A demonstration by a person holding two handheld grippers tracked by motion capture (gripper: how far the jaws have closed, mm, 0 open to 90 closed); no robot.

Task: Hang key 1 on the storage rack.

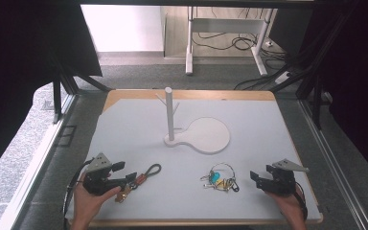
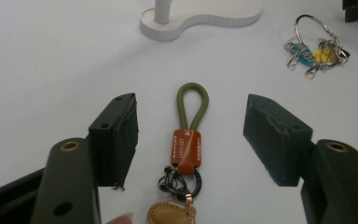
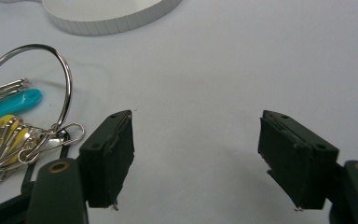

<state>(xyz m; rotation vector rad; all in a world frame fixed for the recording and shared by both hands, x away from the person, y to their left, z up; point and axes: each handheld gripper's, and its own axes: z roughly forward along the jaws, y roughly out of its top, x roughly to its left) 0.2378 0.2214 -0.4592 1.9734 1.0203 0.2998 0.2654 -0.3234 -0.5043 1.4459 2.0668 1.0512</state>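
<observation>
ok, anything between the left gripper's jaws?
Yes: in the left gripper view, the olive cord loop keychain with tan leather tab lies flat between the open jaws, untouched.

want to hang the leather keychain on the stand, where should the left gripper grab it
Probably the brown leather tab of the keychain, closing across its flat sides from above. The left gripper already straddles it with jaws open. Gripping there leaves the green cord loop, which points toward the white stand, free to slip over a peg.

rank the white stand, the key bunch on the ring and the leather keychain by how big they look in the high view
1. white stand
2. leather keychain and key bunch look about alike; I won't rank them.
</observation>
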